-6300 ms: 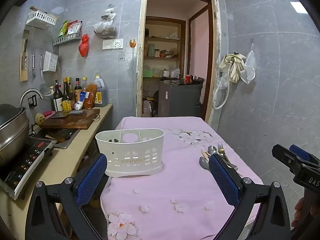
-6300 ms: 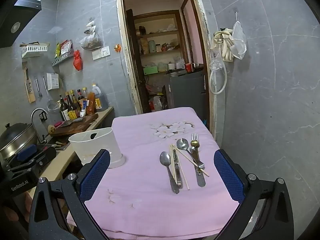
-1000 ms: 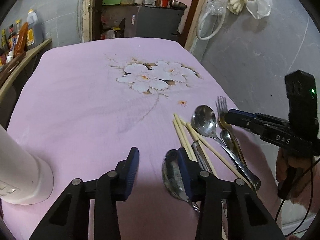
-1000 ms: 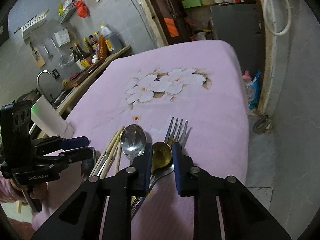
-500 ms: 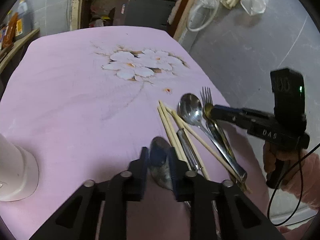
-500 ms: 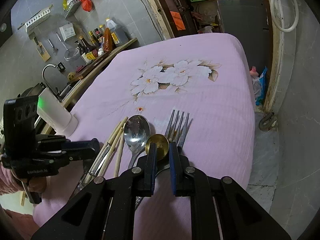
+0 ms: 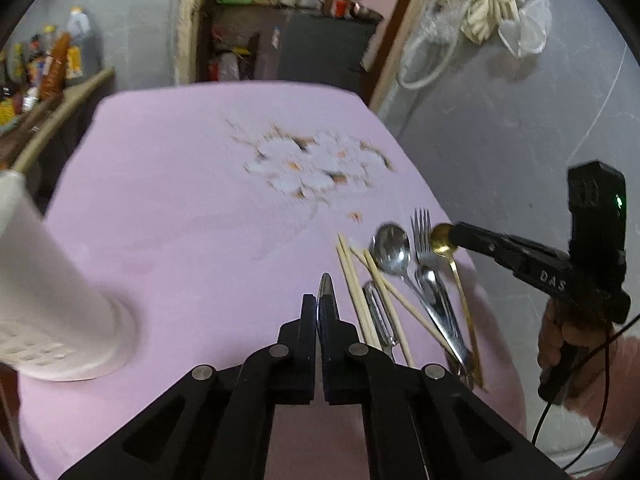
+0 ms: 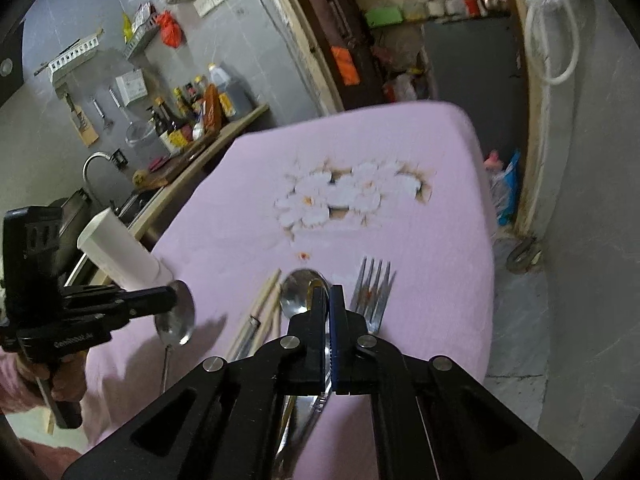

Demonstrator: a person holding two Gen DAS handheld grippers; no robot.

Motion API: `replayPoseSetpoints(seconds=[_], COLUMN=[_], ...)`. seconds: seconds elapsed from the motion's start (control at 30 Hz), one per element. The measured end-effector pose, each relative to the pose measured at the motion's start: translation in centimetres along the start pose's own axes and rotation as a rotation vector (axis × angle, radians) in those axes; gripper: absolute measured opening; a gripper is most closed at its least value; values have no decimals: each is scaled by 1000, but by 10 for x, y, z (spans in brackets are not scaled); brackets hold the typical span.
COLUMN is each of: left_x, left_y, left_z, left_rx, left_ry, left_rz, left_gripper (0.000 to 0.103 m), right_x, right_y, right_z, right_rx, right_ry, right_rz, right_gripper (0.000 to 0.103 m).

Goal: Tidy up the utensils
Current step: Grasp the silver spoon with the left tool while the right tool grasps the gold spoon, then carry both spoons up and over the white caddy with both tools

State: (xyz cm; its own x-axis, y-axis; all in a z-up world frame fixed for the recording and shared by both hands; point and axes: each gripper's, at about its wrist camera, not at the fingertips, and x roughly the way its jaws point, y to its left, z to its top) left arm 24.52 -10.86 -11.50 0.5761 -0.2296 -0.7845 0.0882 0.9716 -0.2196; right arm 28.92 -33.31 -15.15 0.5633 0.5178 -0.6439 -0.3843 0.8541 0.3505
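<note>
My left gripper (image 7: pixel 319 300) is shut on a silver spoon (image 8: pixel 176 316), held edge-on above the pink tablecloth; its bowl tip (image 7: pixel 325 283) pokes out past the fingers. My right gripper (image 8: pixel 328 292) is shut on a gold spoon (image 7: pixel 440 237), lifted by its bowl with the handle slanting down. A silver spoon (image 7: pixel 391 248), a fork (image 7: pixel 421 228), chopsticks (image 7: pixel 352 276) and a peeler (image 7: pixel 378 316) lie on the cloth. The white utensil caddy (image 7: pixel 44 292) stands at the left, and it also shows in the right wrist view (image 8: pixel 116 252).
The table with the pink flowered cloth (image 7: pixel 208 200) drops off at the right towards a grey tiled wall. A kitchen counter with bottles (image 8: pixel 196 116) and a sink tap (image 8: pixel 94 160) runs along the left. A doorway (image 7: pixel 288 32) lies behind.
My left gripper closed on the silver spoon and lifted it off the cloth. My right gripper closed on the gold spoon's bowl and raised it slightly.
</note>
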Motion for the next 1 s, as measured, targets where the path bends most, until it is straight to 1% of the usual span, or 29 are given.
replayPoseSetpoints(seconds=[0.1,0.3,0.43,0.53,0.63,0.73,0.8,0.83,0.9,1.0], left_x=[-21,-55,-83,-107,-129,-161,-180,-186,-204,-226], left_y=[0,9,17,28,42,66,84,90,111,146], left_z=[3,9,14,23,31,43,50,51,55,63], left_rx=[-4,-34,-18,-4,-2,-5,-17,-22,-43,-63], left_ry=[-64,-174,-251,-299,-338,-390,-417,-428,-460,-524], left_rz=[57,116,122,113,116,132,151,160,193,284], left_gripper=[2,2,2,2,2,2,2,2,2,2], right_x=[-17,-54,-79,-94,-109,-114,-115,-112,-102,-84], right_y=[13,44,75,101,138,172,202,213,242,278], right_z=[3,7,14,27,44,57,69,74,88,102], right_rx=[1,10,7,1,-10,-19,-42,-52,-90,-135], right_ry=[-49,-170,-255,-312,-393,-460,-519,-534,-578,-625], right_rz=[-47,-144,-190,-200,-201,-193,-183,-181,-174,-182], right_gripper=[2,2,2,2,2,2,2,2,2,2])
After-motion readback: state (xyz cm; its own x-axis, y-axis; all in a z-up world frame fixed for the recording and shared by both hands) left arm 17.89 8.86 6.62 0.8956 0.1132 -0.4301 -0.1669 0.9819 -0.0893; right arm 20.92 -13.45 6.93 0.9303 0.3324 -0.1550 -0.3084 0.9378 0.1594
